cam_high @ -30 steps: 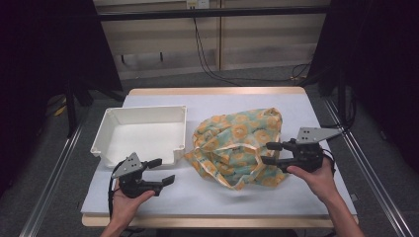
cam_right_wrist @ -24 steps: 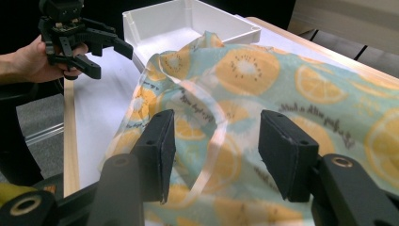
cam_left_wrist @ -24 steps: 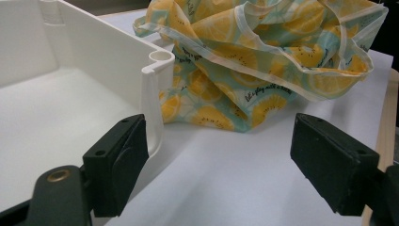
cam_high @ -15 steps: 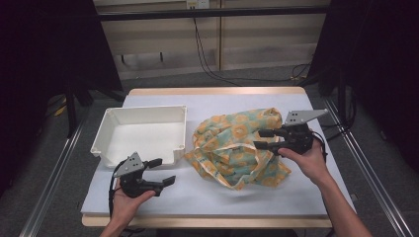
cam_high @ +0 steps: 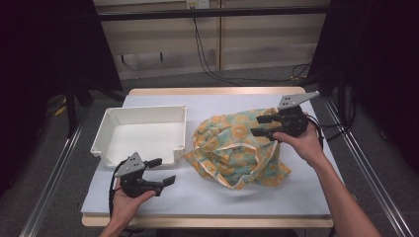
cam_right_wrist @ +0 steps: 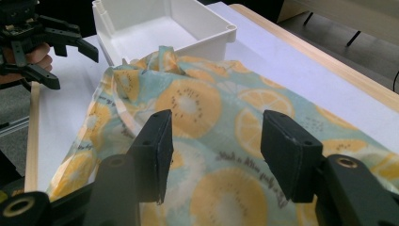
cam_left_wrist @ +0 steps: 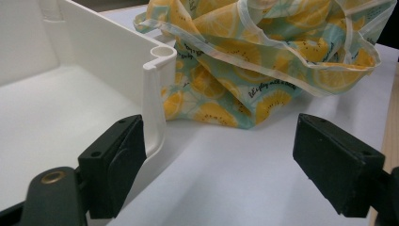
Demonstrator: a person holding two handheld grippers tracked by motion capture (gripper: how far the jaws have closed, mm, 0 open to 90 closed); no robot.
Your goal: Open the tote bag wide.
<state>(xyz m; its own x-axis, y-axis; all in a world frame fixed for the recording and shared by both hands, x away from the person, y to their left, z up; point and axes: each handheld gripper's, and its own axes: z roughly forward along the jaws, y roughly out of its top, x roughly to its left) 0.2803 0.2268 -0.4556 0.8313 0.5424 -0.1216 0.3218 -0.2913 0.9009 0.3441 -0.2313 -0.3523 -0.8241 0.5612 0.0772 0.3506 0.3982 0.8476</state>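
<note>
The crumpled fruit-print cloth bag [cam_high: 237, 148] lies just beside the white plastic tray [cam_high: 143, 133], its long side running from the tray's near corner slantwise away. It is thin, soft and wrinkled. The right gripper [cam_high: 262, 126] hovers over its far edge, jaws apart and just widened, nothing between them. The left gripper [cam_high: 160, 173] waits by the tray's near corner, jaws wide, empty.

Bare table [cam_high: 306, 192] right of crumpled cloth [cam_high: 237, 148], white bin [cam_high: 143, 133] blocking left (cloth touching it)

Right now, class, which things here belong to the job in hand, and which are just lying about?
In the job:
- fruit-print cloth
- right tool, open above the cloth
- white tray

Lying about:
- left tool, open, holding nothing
- wall cables
</note>
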